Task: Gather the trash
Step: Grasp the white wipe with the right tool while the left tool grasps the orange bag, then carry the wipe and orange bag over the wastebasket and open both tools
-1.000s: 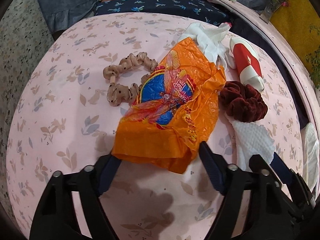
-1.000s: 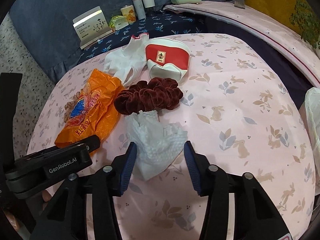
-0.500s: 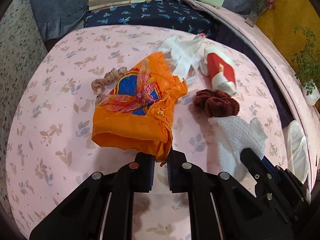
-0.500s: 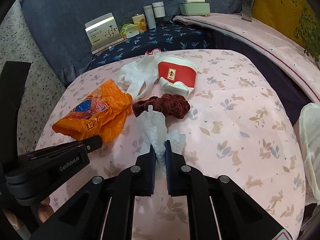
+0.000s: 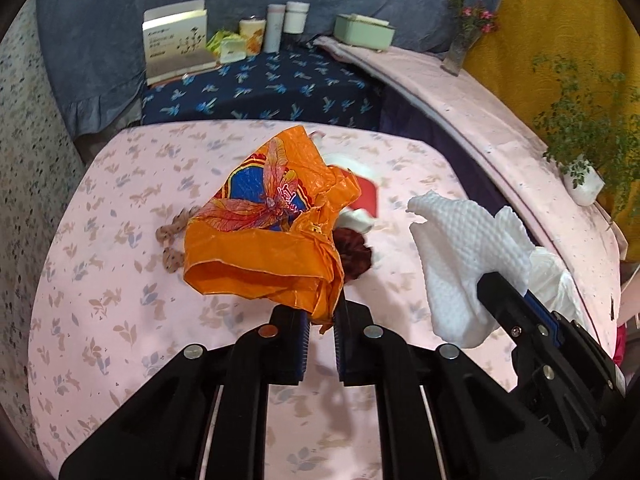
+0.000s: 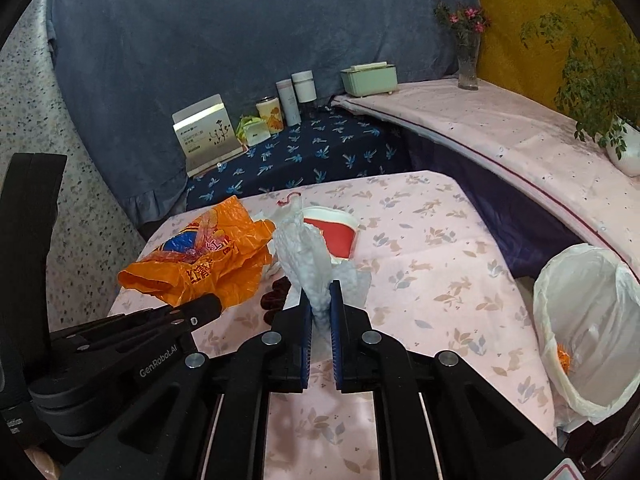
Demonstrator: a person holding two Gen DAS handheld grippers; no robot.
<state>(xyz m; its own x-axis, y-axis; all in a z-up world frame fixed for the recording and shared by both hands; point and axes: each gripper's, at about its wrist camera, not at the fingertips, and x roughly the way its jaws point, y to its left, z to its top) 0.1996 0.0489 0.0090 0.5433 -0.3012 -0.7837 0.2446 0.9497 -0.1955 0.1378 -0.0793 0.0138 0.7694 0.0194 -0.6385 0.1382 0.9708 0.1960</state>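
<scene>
Trash hangs from both claws above the desk (image 5: 100, 240). My left claw (image 5: 320, 320) pinches the orange bag (image 5: 264, 240), lifted clear of the pink cloth. My right claw (image 6: 319, 320) grips the white paper towel (image 6: 308, 256), just right of the bag. I see the lined bin (image 6: 588, 320) further right, beside the desk.

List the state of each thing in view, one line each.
Left hand-held gripper: shut on the bag.
Crumpled orange plastic bag: held by a corner, off the table.
Right hand-held gripper: shut on the towel.
White embossed paper towel: pinched, off the table.
White-lined waste bin: open, upright, orange scrap inside.
Dark red velvet scrunchie: lying on the table.
</scene>
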